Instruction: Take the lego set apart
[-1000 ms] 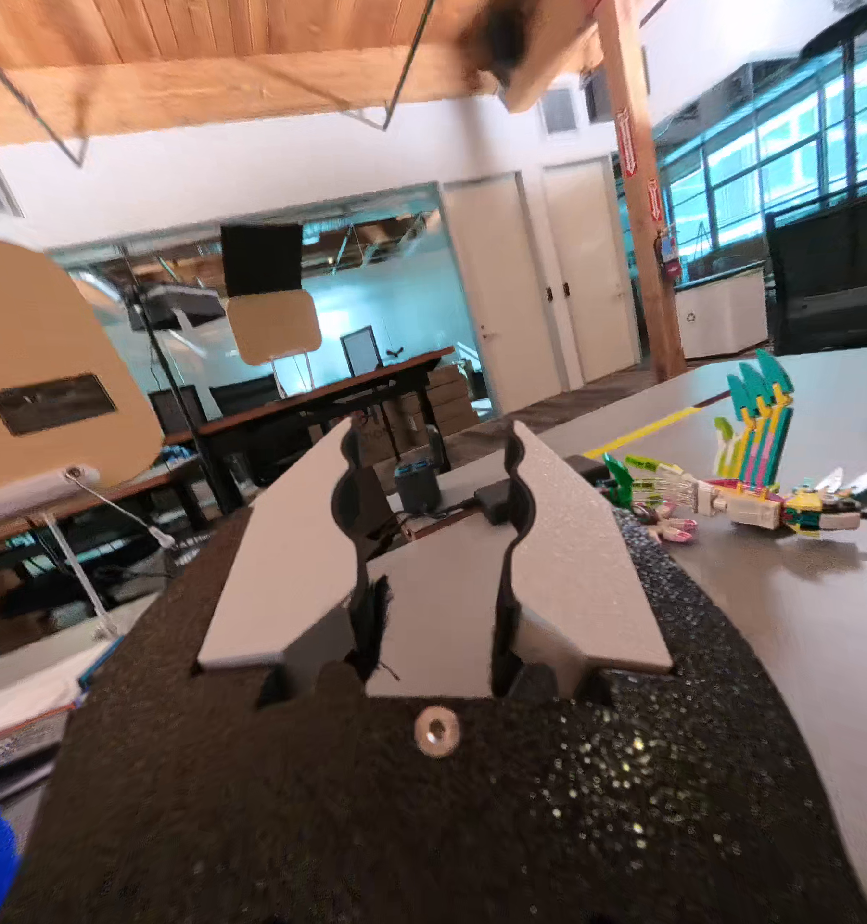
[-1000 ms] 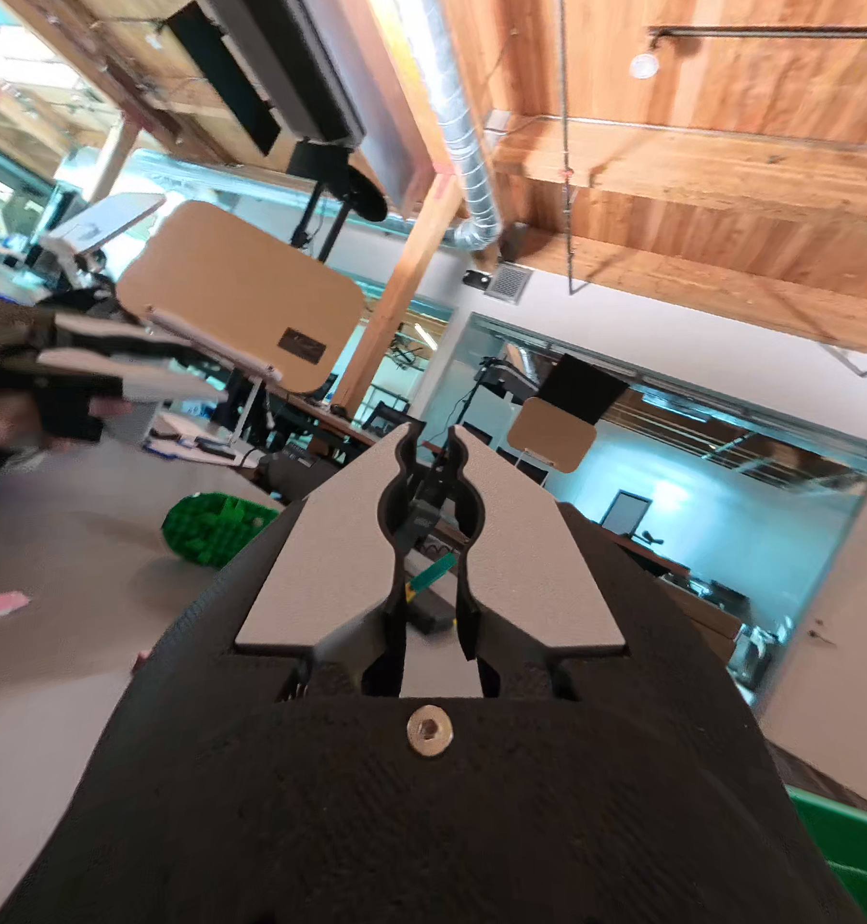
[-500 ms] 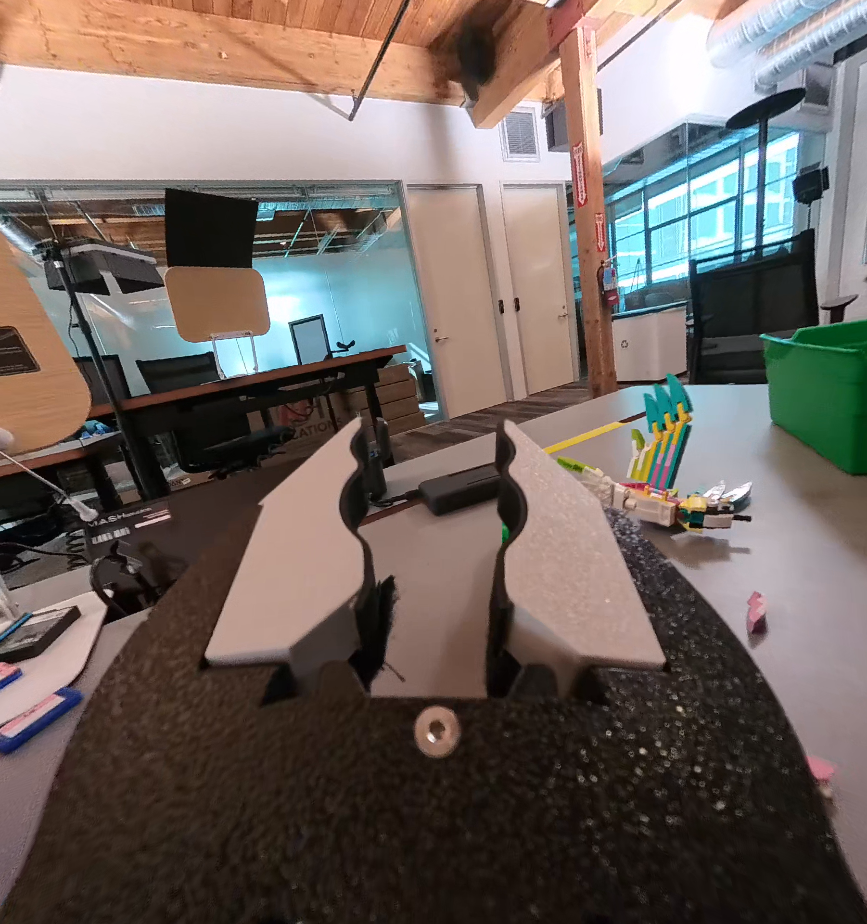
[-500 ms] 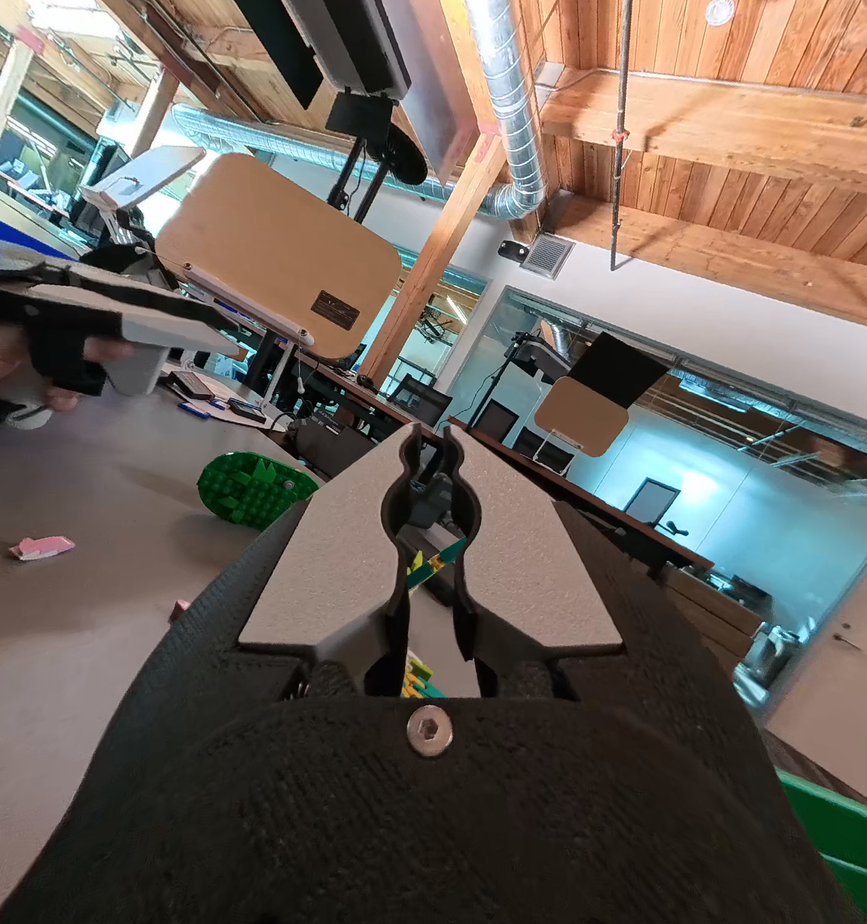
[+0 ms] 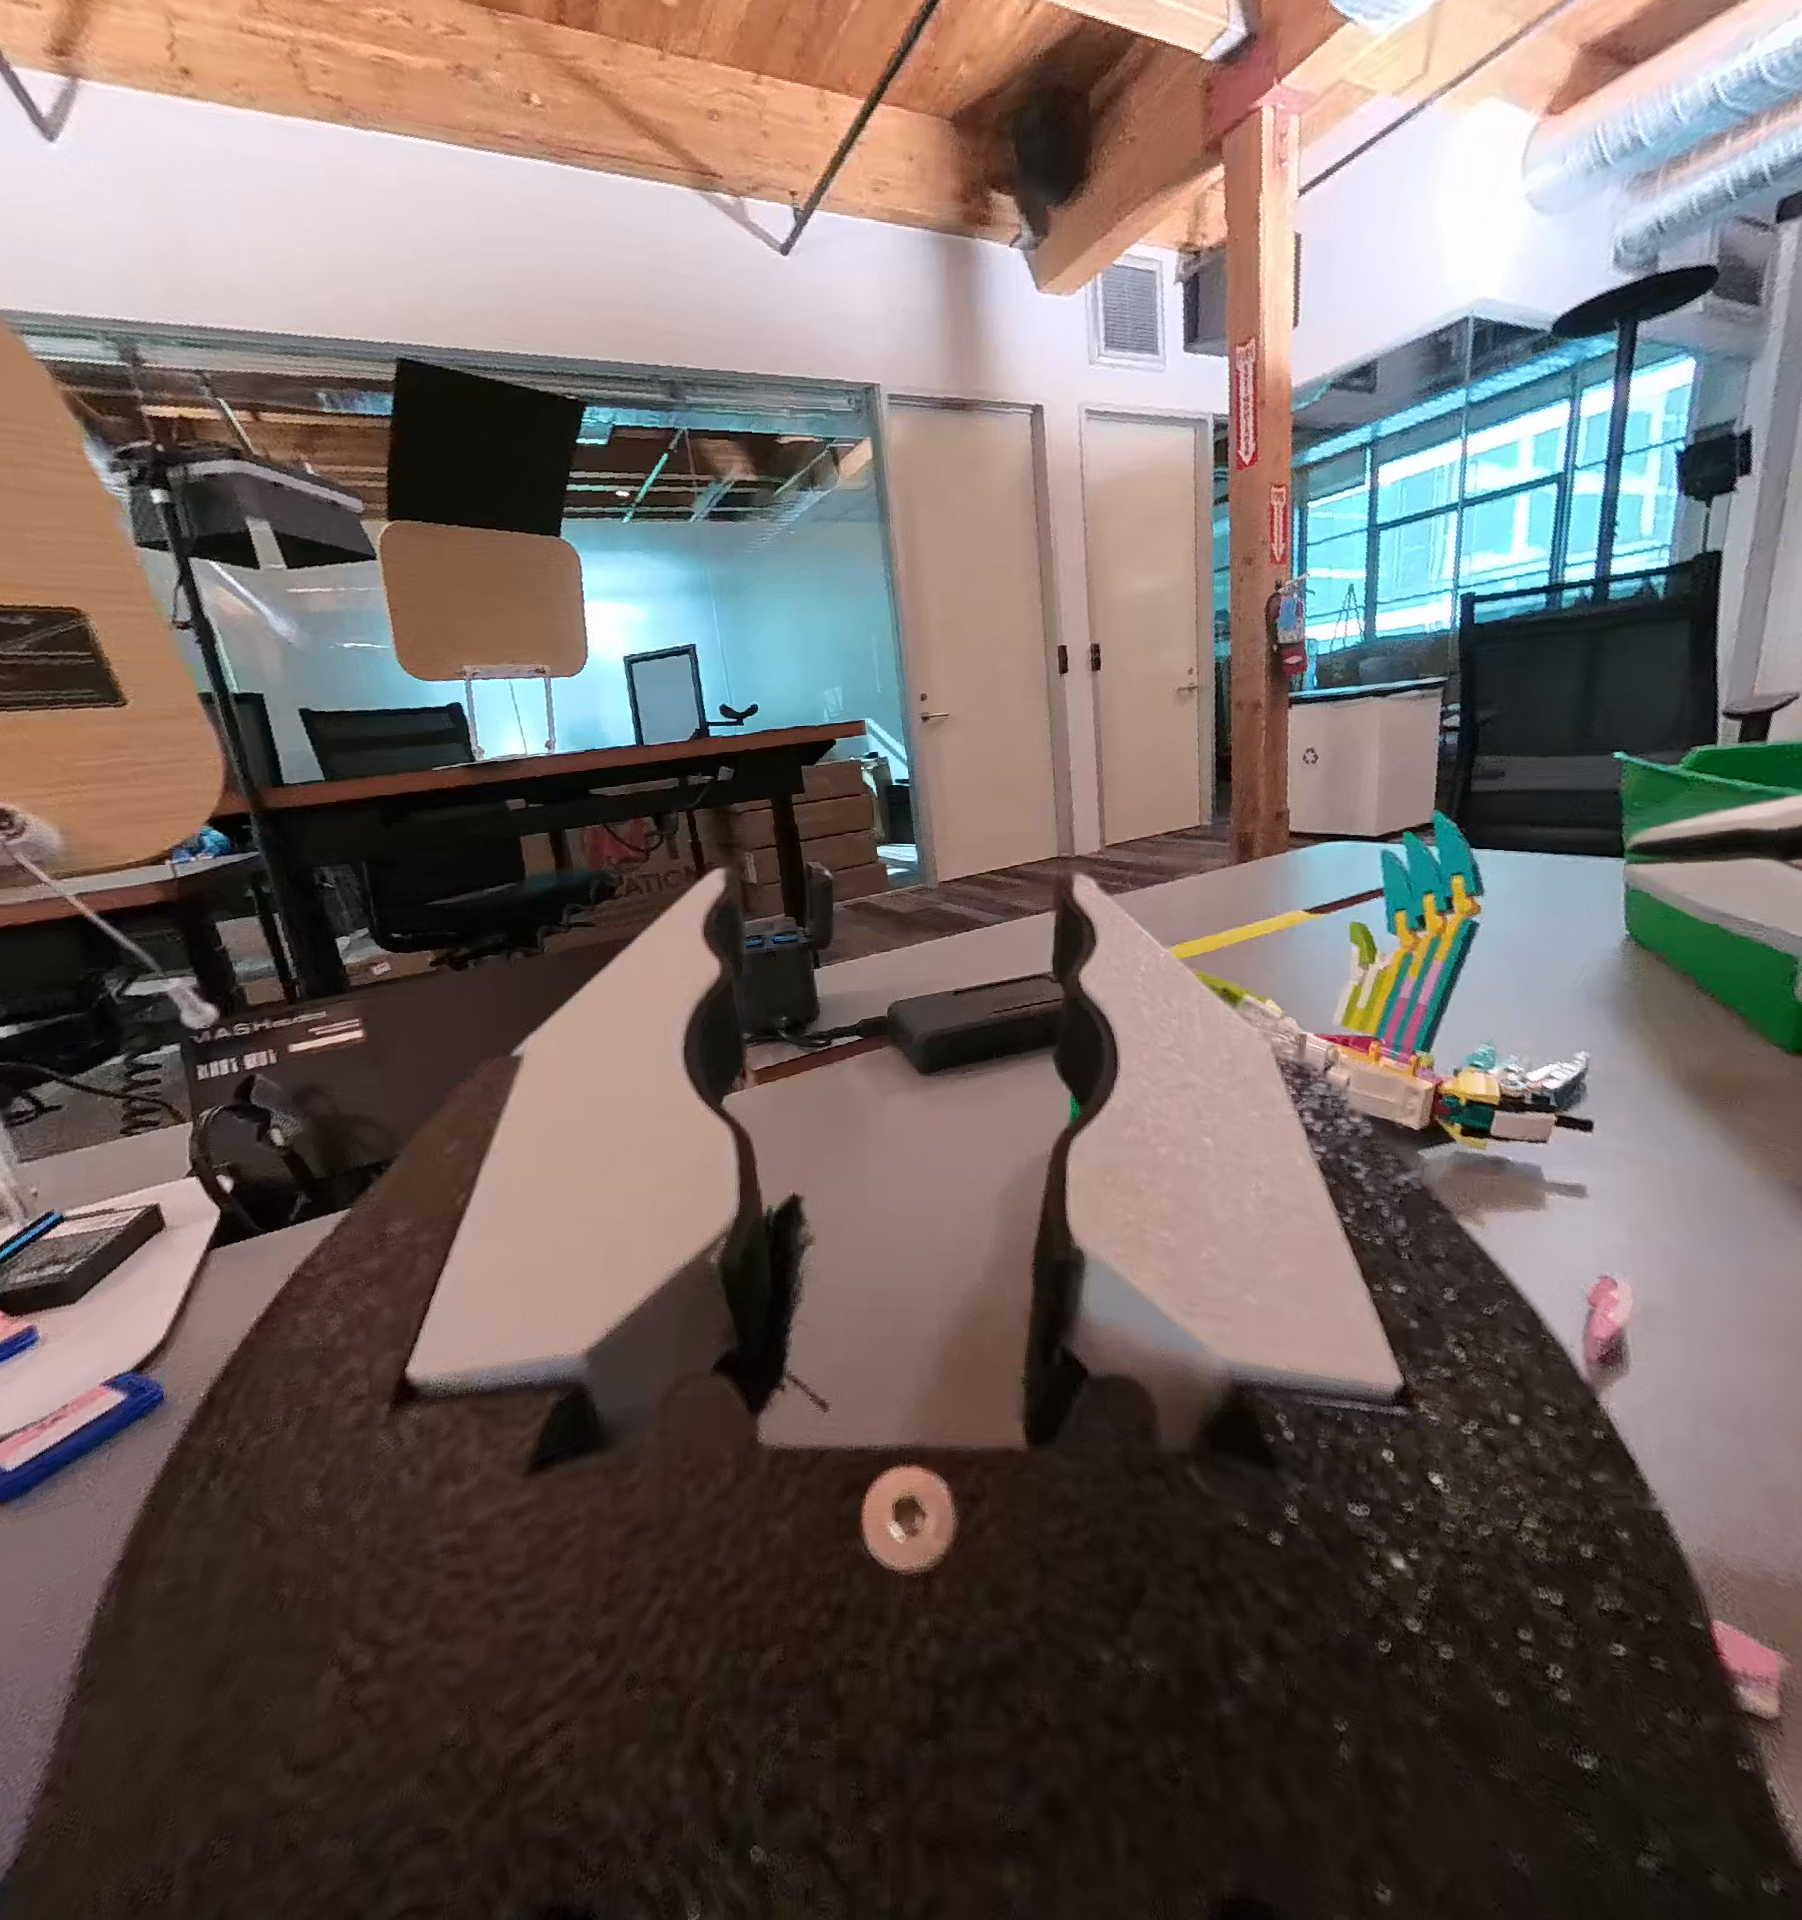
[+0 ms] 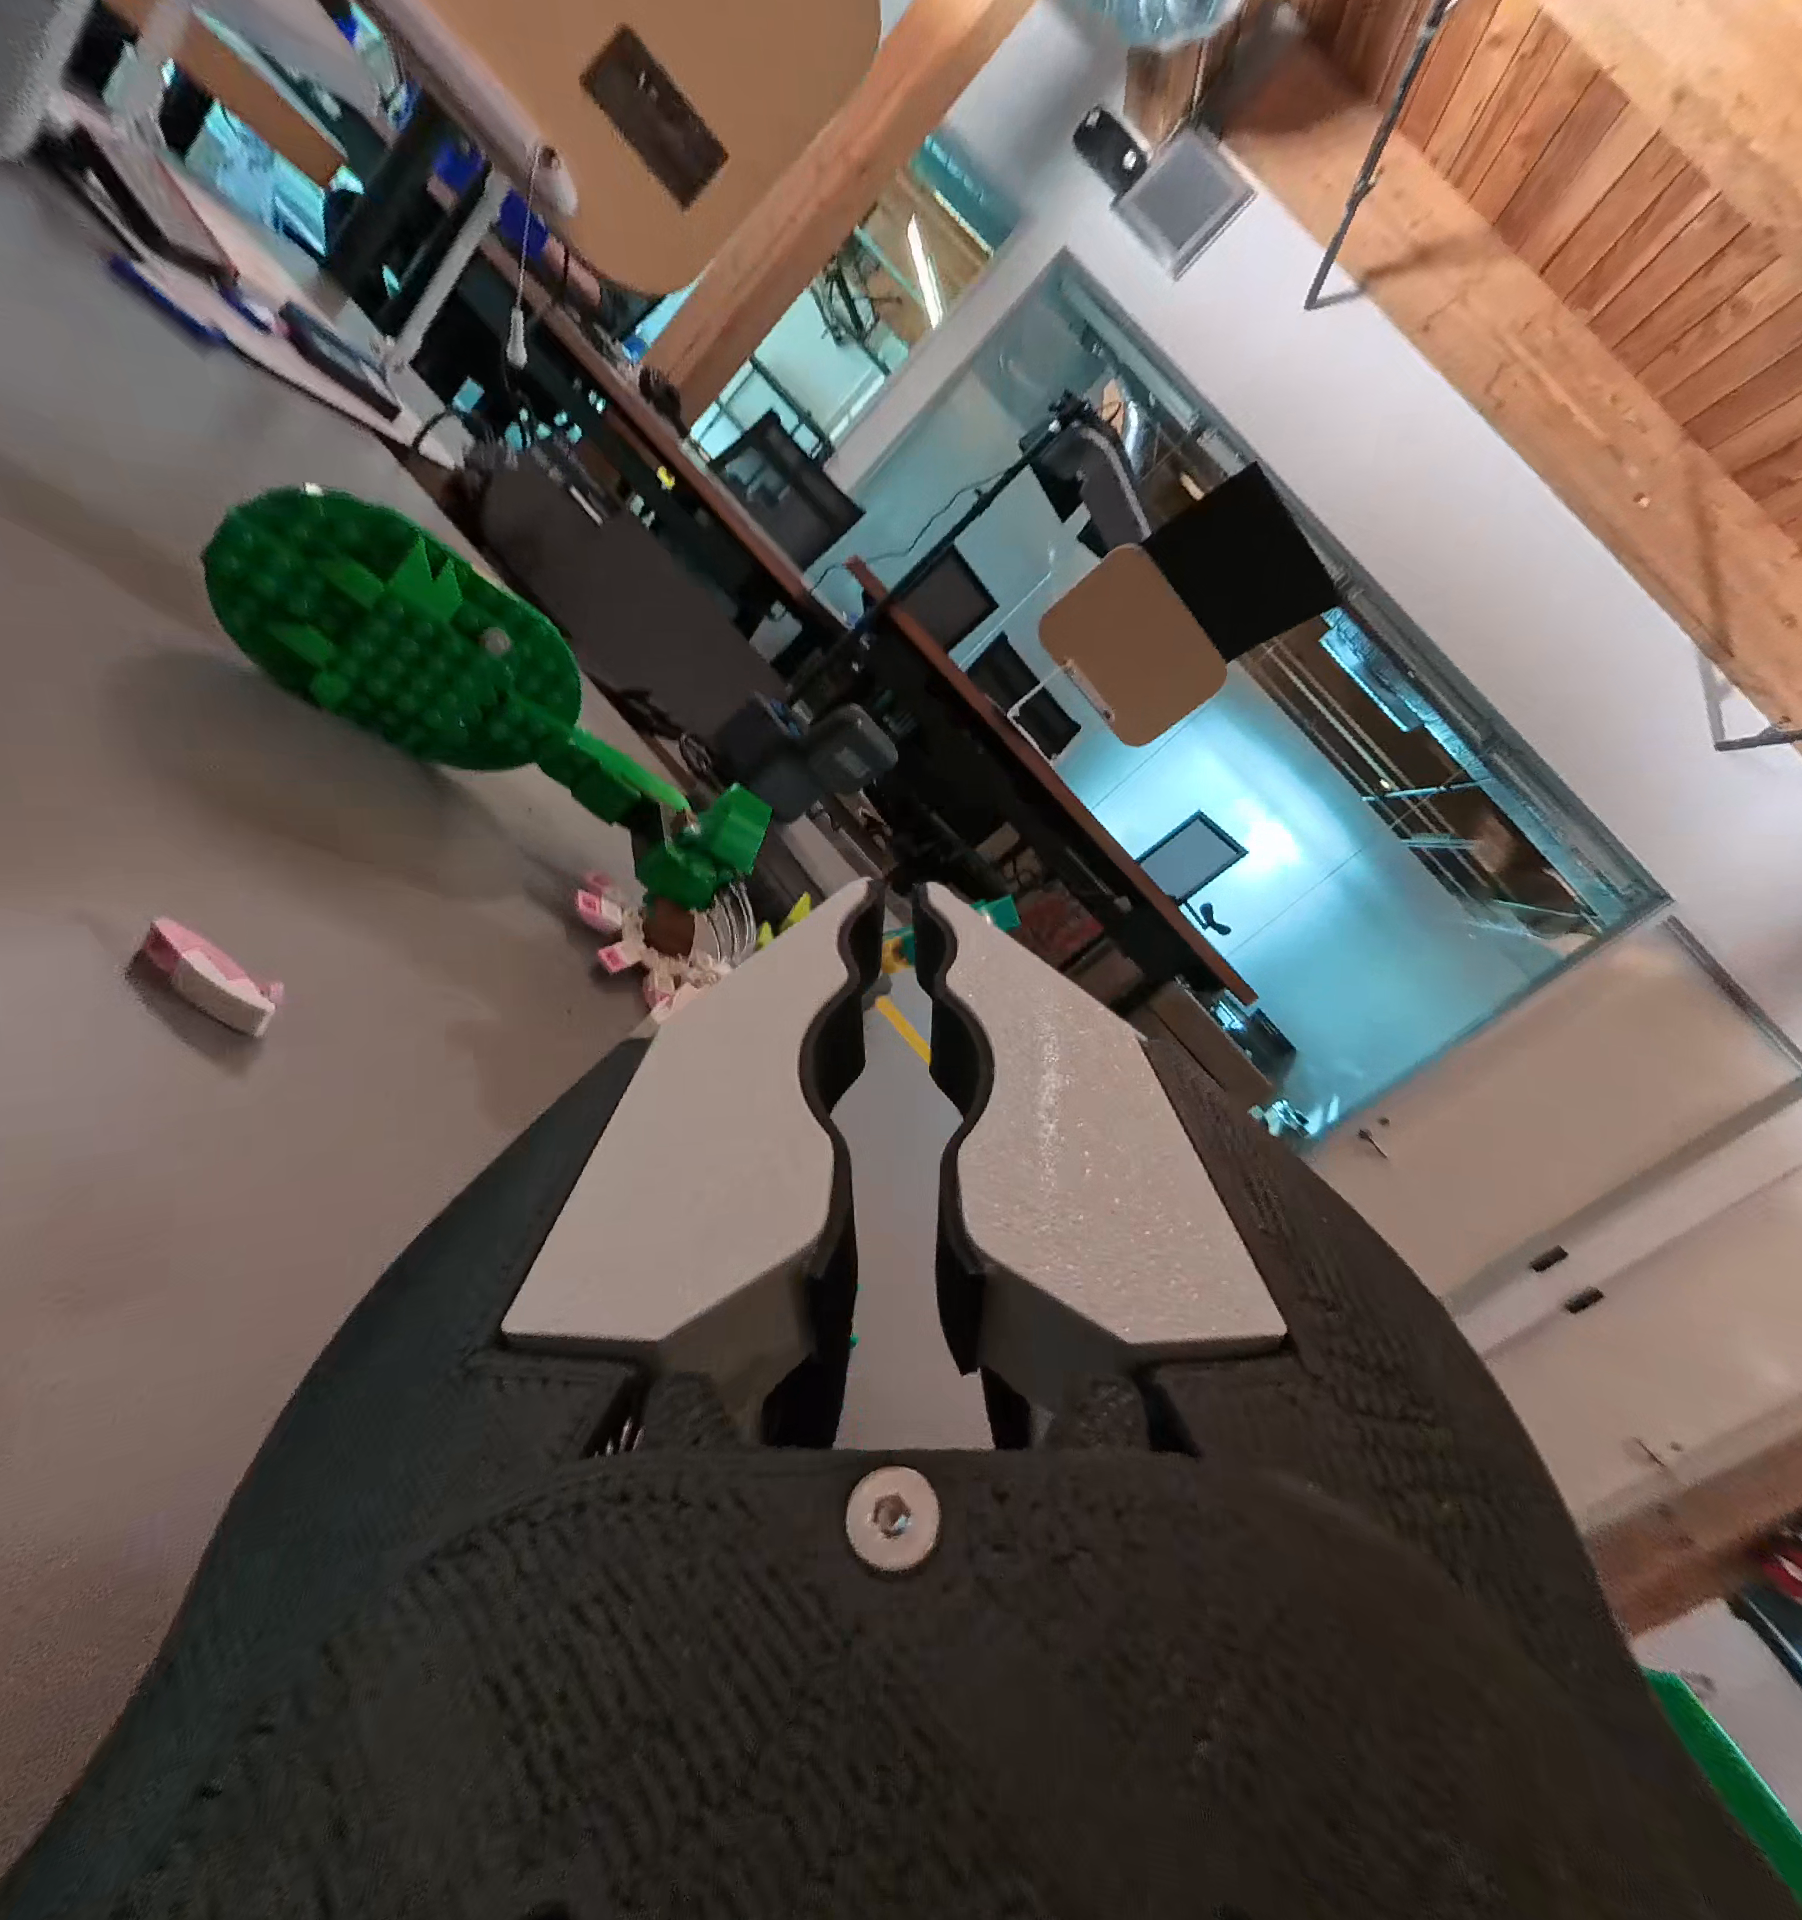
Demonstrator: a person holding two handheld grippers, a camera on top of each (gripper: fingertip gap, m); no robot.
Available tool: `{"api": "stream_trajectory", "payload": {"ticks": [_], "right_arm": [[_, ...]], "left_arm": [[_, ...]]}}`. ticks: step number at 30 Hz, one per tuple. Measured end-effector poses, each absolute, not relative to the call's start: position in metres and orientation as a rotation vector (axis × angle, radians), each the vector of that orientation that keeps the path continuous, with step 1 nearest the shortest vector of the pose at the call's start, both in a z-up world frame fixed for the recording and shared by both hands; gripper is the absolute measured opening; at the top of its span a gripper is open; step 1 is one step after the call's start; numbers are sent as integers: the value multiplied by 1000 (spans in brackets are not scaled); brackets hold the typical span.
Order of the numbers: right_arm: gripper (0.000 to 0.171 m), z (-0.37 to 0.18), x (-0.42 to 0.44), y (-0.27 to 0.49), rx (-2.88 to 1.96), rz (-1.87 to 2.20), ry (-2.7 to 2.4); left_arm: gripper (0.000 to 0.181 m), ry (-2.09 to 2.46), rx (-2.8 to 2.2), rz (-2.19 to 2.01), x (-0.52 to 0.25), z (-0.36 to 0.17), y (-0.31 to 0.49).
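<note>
Far left on our grey table (image 5: 1655, 1299), a black device (image 5: 55, 1257) sits on a white mat, with blue-cased tags (image 5: 66, 1434) nearer to us. Our left gripper (image 5: 892, 914) is released, jaws wide apart with nothing between them, held above the table. Past its tips lies a black power brick (image 5: 980, 1018). Right of that gripper the lego bird (image 5: 1416, 1049) lies on the table, its teal, yellow and pink feathers standing upright. Small pink lego pieces (image 5: 1609, 1325) lie near the bird, apart from it. Far right stands a green bin (image 5: 1728, 935), with our right gripper's tips showing in front of it.

In the right wrist view, tilted, a green round lego plate (image 6: 388, 634) with a stem lies far left, a pink-and-white piece (image 6: 211, 977) nearer. Our right gripper (image 6: 902, 894) is nearly closed; whether it pinches anything we cannot tell. Bird colours show just past its tips.
</note>
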State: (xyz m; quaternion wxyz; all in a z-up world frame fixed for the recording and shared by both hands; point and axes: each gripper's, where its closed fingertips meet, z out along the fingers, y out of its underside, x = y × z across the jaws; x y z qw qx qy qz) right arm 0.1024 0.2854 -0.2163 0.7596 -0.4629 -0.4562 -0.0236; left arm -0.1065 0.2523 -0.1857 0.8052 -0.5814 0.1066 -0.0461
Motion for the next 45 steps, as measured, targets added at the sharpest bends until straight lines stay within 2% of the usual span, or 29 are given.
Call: {"api": "stream_trajectory", "payload": {"ticks": [4, 11, 16, 20, 23, 25, 30, 36, 41, 43, 45], "right_arm": [[9, -215, 108, 288, -1000, -96, -982], [9, -209, 112, 280, -970, -41, -975], [10, -204, 117, 279, -1018, 137, -931], [8, -221, 88, 254, -1084, 327, -1120], [9, -243, 52, 207, -1276, 678, -1324], [17, -260, 32, 184, -1504, 841, -1394], [21, -287, 1, 166, -1807, 850, -1391], [24, -321, -9, 166, -1952, 752, -1446], [13, -322, -11, 171, -1870, 668, -1513], [8, -320, -12, 161, -1736, 685, -1633], [6, -314, -12, 153, -1597, 692, -1711]], "left_arm": [[58, 242, -1251, -147, -99, -187, 253], [53, 233, -1252, -191, -97, -187, 250], [49, 304, -1251, -264, -78, -189, 244], [46, 384, -1251, -335, -65, -190, 236], [44, 478, -1306, -325, -62, -199, 236], [35, 508, -1349, -230, -73, -210, 239], [32, 534, -1383, -212, -82, -215, 233], [33, 601, -1451, -365, -65, -225, 227], [36, 1036, -1410, -488, -25, -244, 187], [48, 1201, -1444, -566, -18, -261, 168], [53, 1299, -1481, -631, -11, -274, 152]]}}
